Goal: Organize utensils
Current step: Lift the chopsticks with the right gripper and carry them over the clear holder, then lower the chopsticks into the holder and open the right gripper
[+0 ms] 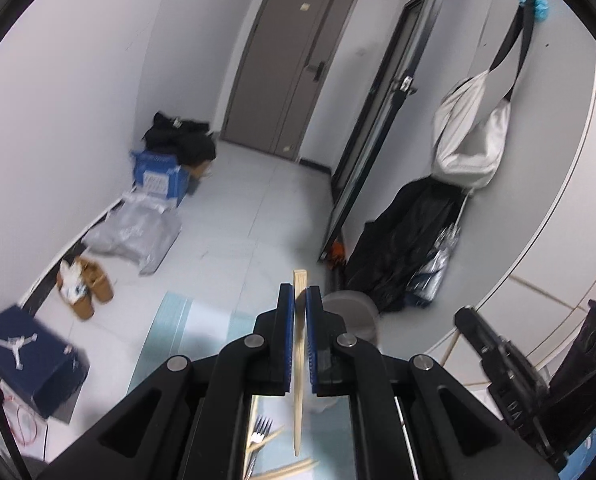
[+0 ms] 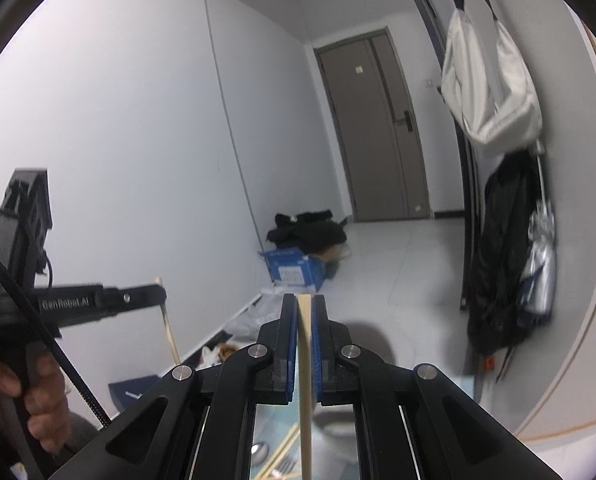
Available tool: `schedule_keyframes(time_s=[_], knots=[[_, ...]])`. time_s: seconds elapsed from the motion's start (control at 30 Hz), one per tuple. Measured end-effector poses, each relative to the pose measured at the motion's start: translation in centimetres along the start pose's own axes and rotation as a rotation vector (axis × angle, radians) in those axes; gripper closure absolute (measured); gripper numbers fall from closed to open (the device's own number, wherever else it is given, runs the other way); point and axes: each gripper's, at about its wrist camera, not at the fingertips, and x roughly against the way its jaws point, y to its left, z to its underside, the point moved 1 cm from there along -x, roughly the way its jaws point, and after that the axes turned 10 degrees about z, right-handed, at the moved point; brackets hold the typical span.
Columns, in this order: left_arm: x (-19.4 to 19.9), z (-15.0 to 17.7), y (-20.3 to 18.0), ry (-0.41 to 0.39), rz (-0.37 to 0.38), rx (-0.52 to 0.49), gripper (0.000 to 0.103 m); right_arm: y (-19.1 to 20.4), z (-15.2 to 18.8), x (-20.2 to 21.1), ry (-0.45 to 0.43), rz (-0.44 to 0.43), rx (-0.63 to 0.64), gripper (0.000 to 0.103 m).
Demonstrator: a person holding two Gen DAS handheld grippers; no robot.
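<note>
Grey-tiled hallway behind, the left gripper (image 1: 297, 294) pinches one wooden chopstick (image 1: 298, 380), the right gripper (image 2: 305, 304) another chopstick (image 2: 305, 368), above loose forks (image 1: 260, 430). Each thin stick, clamped near one end, could pivot or slip free.

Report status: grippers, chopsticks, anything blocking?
Left gripper shut on a chopstick. Right gripper shut on a second chopstick. Forks and loose chopsticks below. Nothing seen blocking.
</note>
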Motion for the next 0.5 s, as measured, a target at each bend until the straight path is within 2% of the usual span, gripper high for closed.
schedule_keyframes(time_s=[0.17,0.37,0.5], knots=[[-1.9,-3.0,-1.0,-0.046,0.024,-0.021,0.1,-0.8,-3.3,-1.4,-0.063,0.001,0.033,0.097],[-3.9,-4.3,-2.0,-0.111,0.015,-0.076,0.101,-2.5,-5.7,-4.6,-0.124,-0.011,0.031,0.097],[-5.5,-4.8,-1.7,-0.124,0.017,-0.092,0.1,-3.4,-6.6,-7.1,-0.147,-0.013,0.022,0.097]])
